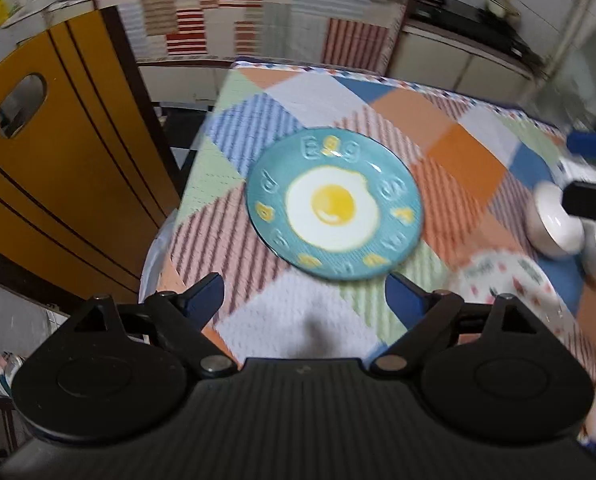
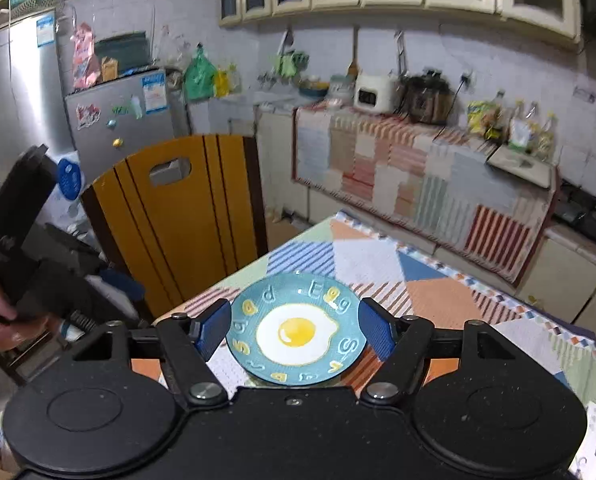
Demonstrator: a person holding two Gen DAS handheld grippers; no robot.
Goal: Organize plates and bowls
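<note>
The table [image 1: 325, 320] carries a teal plate [image 1: 333, 204] just ahead of the left gripper [image 1: 303, 300], jaws wide, empty. The right gripper [image 2: 294, 330], also wide, empty, frames the plate [image 2: 296, 330]. White bowls [image 1: 553, 220] sit right.

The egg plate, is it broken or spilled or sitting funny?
No. The egg plate lies flat and whole on the tablecloth, with nothing spilled around it. Nothing stands out, though the picture is blurry.

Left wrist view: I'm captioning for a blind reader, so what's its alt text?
A teal fried-egg plate lies flat on a patchwork tablecloth, beyond the open, empty left gripper. White bowls and a patterned plate sit at right.
</note>
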